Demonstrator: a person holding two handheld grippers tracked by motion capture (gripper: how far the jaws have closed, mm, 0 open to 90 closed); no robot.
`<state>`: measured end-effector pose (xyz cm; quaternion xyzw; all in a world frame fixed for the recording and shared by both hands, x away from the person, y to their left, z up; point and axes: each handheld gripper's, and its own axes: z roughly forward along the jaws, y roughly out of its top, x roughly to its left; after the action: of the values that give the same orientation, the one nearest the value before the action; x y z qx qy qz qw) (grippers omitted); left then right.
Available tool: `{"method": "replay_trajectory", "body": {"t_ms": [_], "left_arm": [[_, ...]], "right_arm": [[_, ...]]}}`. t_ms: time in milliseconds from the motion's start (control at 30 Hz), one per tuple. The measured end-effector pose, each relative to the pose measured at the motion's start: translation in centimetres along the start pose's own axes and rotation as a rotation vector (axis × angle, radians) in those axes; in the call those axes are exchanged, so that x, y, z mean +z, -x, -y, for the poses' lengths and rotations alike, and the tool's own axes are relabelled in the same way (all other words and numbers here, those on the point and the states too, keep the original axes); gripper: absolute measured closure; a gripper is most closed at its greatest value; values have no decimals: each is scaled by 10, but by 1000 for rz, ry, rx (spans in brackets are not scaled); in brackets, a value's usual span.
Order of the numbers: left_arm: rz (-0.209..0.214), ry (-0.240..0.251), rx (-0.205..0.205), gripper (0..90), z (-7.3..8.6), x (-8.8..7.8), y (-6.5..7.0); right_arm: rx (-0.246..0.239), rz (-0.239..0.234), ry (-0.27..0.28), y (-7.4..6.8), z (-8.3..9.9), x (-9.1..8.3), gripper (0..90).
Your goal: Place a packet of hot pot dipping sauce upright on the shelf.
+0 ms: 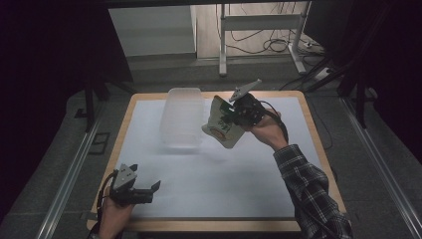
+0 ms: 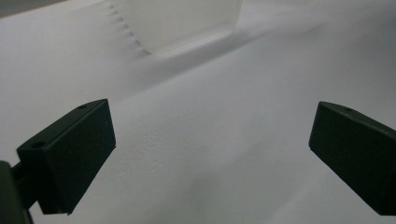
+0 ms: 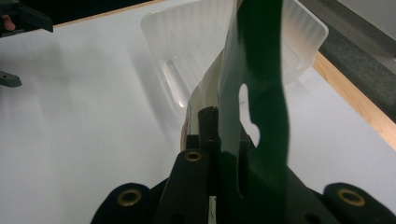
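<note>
Right hand-held gripper [image 1: 230, 115], clamped shut on a snack packet [image 1: 222, 130], is at 3 o'clock of the clear tub [image 1: 182, 117]. Left hand-held gripper [image 1: 155, 190] is wide open, empty, above the worktop [image 1: 224, 184].

My high camera looked forward and down over the whole counter [image 1: 214, 184]. Each claw camera sat low and close, looking along its jaws; all three shared the clear tub [image 1: 182, 117] [image 2: 182, 23] [image 3: 187, 56].

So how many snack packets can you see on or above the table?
1: the snack packet hangs clamped in the right gripper, held beside the clear plastic bin. None seen inside the bin, though its walls blur things.
</note>
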<state>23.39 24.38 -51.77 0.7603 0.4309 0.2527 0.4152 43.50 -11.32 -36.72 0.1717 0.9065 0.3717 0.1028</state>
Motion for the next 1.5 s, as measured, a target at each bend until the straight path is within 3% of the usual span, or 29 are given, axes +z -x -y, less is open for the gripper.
{"method": "replay_trajectory", "body": {"t_ms": [300,633,1167,1500], "left_arm": [[2,5,2,2,0,0,1],[0,11,2,1,-1,-1,0],[-5,17,1,1,-1,-2,0],[-6,24,-5,0,-1,-3,-1]], "right_arm": [[-22,3,-10,7,-11,10,893],[-81,-4,-25,16,-29,24,892],[-160,-51,-97,19,-54,60,892],[-184,-65,-85,16,-71,80,892]]}}
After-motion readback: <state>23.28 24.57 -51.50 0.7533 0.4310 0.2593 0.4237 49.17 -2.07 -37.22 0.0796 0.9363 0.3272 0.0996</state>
